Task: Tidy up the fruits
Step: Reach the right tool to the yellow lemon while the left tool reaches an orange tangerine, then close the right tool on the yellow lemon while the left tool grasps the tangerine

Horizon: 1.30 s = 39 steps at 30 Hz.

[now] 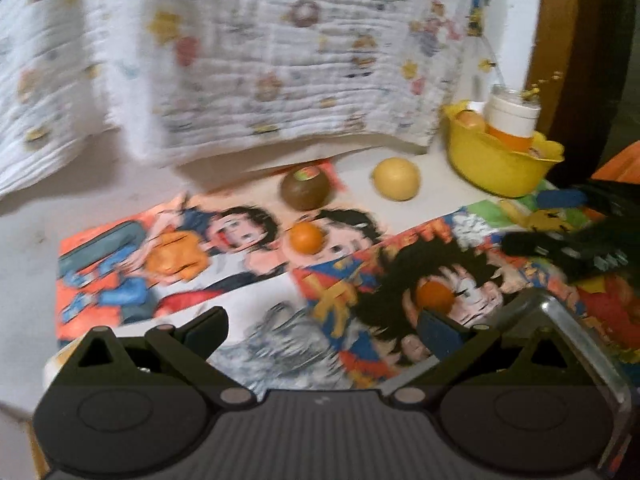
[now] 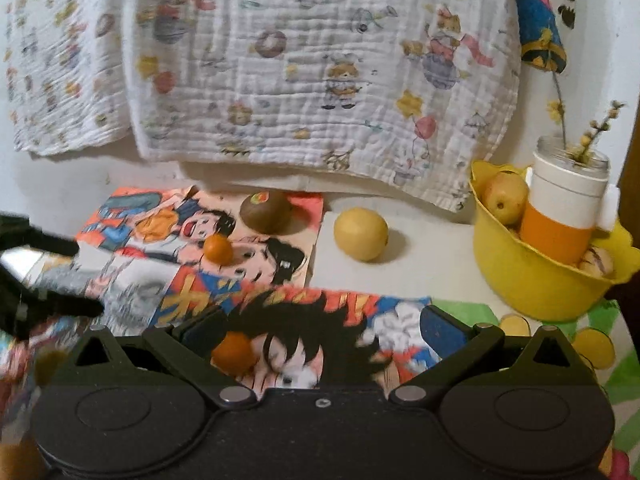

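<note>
Both of my hand-held grippers are spread wide and hold nothing: the left hand-held gripper (image 1: 322, 330) hangs low over the comic pages (image 1: 224, 264) near the front edge of the table (image 1: 24, 232), and the right hand-held gripper (image 2: 322, 330) hovers just beside it. The nearest small orange (image 2: 234, 354) lies close against the inner side of my right gripper's left finger, and in the left view the same fruit sits just off my left gripper's right finger, so the two tools could crowd each other over one fruit. It is round and rests on slick paper; an off-centre squeeze would probably send it rolling toward the front edge. A second small orange (image 1: 306, 239), the kiwi (image 1: 307, 188) and the lemon (image 1: 396, 179) lie further back. The yellow bowl (image 2: 532, 280) at the back right corner already holds a pear and a tall cup (image 2: 564, 208) with a sprig, so I judge a careless drop there might knock the cup over.
</note>
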Tool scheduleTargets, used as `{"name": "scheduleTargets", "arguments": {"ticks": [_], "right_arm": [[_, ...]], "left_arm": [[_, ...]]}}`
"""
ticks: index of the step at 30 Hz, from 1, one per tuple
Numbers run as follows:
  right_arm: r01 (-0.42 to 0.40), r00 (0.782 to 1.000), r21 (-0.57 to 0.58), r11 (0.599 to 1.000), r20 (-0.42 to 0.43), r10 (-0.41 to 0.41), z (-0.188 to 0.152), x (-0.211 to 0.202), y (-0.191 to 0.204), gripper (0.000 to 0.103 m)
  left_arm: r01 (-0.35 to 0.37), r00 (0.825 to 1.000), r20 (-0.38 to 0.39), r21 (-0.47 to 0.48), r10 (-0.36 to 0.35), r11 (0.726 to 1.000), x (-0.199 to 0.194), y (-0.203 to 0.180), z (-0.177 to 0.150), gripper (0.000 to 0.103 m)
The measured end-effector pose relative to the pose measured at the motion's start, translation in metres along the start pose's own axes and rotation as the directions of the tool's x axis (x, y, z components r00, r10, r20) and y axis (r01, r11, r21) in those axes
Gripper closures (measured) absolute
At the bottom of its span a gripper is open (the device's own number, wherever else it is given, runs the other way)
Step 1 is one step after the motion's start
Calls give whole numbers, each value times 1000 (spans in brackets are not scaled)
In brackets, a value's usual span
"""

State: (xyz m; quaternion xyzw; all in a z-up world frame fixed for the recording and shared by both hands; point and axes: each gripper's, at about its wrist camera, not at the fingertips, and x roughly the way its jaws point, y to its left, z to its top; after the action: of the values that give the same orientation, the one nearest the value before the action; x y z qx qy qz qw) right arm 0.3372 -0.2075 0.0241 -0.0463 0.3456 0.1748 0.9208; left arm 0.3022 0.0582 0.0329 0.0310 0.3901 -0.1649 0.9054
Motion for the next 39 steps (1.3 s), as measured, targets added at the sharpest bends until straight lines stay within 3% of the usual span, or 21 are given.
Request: {"name": "scheduleTargets", "arguments": {"ticks": [8, 15, 26, 33, 39], "right_arm": [[-50, 997, 105, 993, -55, 56, 40, 51, -20, 1], [-11, 998, 98, 995, -55, 17, 50, 92, -28, 3], [57, 993, 47, 997, -102, -52, 58, 155, -28, 21], [71, 990, 21, 997, -123, -68, 53, 174, -25, 30], [91, 988, 5, 996, -127, -89, 52, 186, -21, 39]], "left_arm": [[130, 991, -43, 138, -125, 982, 43, -40, 17, 1], [192, 979, -95, 127, -181, 973, 74, -49, 18, 4], [230, 961, -178, 104, -210, 968, 94, -50, 23, 32], [240, 953, -215, 103, -214, 965, 101, -50, 22, 44], [248, 950, -221, 93, -222, 964, 103, -49, 23, 59]]}}
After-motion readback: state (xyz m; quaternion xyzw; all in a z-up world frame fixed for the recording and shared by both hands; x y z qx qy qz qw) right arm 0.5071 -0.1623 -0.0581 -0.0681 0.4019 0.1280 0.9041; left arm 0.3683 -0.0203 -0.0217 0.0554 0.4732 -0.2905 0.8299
